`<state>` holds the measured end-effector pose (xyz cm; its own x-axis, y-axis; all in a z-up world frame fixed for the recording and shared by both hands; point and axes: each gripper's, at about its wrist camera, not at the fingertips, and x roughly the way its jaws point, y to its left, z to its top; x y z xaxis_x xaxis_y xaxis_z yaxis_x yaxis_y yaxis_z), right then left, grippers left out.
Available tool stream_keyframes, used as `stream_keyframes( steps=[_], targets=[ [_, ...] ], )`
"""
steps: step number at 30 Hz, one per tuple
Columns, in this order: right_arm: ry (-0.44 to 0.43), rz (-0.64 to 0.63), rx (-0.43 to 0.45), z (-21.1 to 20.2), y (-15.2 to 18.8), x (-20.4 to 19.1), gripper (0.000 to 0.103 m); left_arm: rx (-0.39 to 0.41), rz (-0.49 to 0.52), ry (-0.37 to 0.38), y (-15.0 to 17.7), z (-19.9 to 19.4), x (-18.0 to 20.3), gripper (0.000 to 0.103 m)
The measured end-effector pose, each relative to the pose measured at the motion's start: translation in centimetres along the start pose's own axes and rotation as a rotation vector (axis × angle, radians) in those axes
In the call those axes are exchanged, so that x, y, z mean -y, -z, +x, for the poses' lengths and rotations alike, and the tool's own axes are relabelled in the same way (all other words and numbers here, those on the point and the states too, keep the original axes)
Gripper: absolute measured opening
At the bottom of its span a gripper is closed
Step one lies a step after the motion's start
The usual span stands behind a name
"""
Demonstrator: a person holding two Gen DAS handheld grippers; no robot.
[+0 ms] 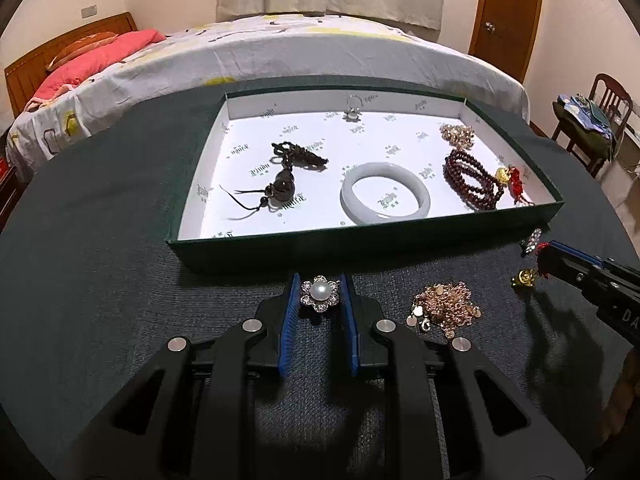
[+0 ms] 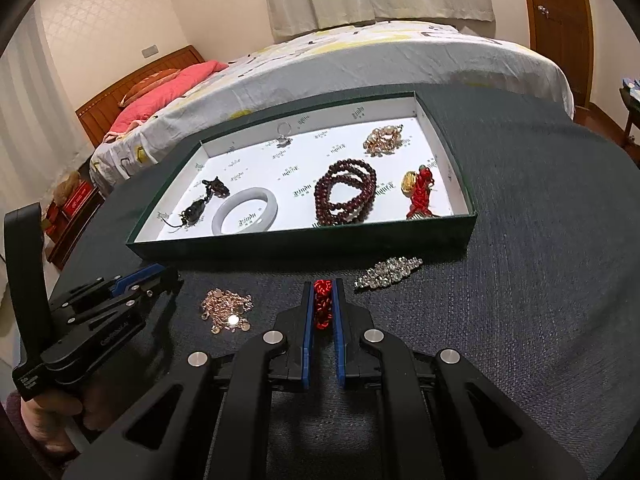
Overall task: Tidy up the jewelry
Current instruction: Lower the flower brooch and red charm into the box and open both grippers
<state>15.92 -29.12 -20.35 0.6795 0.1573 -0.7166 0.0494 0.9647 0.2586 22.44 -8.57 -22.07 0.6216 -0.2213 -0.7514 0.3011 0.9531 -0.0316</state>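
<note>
Red knotted cord [image 2: 322,303] clamped in right gripper [image 2: 322,304] jaws

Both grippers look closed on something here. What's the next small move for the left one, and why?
Probably lift and carry forward: the left gripper is shut on the pearl flower brooch, which sits just short of the tray, where other jewelry already lies.

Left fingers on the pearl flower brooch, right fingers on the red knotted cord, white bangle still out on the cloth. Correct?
Not quite. The white bangle already lies inside the tray, as the left wrist view shows. The rest holds: left gripper around the pearl flower brooch, right gripper on the red knotted cord.
</note>
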Motion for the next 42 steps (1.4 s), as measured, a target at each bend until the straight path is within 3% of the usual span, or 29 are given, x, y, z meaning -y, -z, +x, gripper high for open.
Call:
stream_keyframes(
  steps=[27, 42],
  targets=[
    [0.007, -0.099, 0.18, -6.6, -4.0, -4.1, 0.009, 0.185, -0.058, -0.026, -3.4, -9.2, -1.6, 0.02],
    [0.028, -0.171, 0.273, -5.0, -10.1, -5.8, 0.009, 0.272, -0.051, -0.032, -9.5, -8.1, -1.3, 0.02]
  ],
)
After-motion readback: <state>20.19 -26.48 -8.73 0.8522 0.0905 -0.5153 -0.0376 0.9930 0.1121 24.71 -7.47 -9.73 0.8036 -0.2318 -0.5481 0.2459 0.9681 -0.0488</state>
